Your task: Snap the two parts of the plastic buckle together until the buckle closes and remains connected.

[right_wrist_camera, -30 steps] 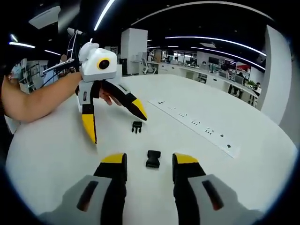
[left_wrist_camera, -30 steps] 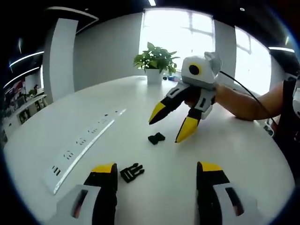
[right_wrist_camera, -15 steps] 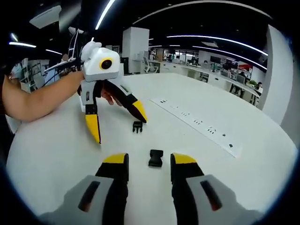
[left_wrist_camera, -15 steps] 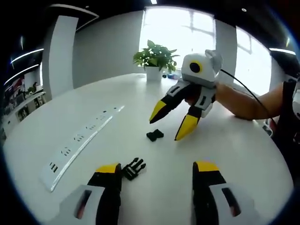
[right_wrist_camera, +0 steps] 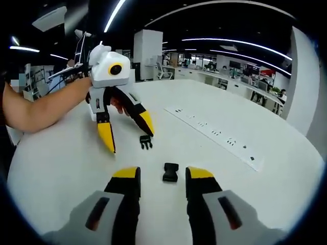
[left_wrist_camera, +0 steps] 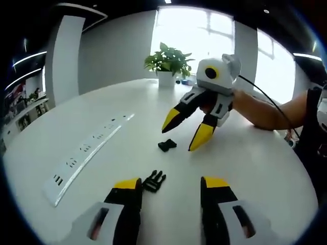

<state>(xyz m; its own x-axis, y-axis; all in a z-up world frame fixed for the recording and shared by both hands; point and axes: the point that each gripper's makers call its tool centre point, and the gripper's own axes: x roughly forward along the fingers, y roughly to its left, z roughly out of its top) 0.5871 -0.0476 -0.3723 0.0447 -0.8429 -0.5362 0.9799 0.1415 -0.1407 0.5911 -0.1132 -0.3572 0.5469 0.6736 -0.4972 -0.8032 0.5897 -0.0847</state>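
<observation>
Left gripper (left_wrist_camera: 166,185) has closed in on the pronged buckle half (left_wrist_camera: 154,180): a second ago that piece sat just off the left jaw's tip, now it lies just inside that tip at the mouth of the gap, resting on the bench (left_wrist_camera: 265,168). Jaws wide apart, nothing held. In the right gripper view the same gripper (right_wrist_camera: 126,133) shows tips down, straddling that half (right_wrist_camera: 145,142), which has gone from beside the right-hand tip to just under it. Right gripper (right_wrist_camera: 162,175) is likewise spread and empty, with the socket half (right_wrist_camera: 170,172) lying flat between its tips; its framing has barely shifted over the last second. From the left gripper view the right gripper (left_wrist_camera: 185,130) hangs over the socket half (left_wrist_camera: 167,145). The halves are well apart and unjoined. My read: both grippers are now lined up for their pickups, neither grasp has started. Power strip (left_wrist_camera: 87,153) off to the side, plant (left_wrist_camera: 166,62) at the far edge, both out of the way.
</observation>
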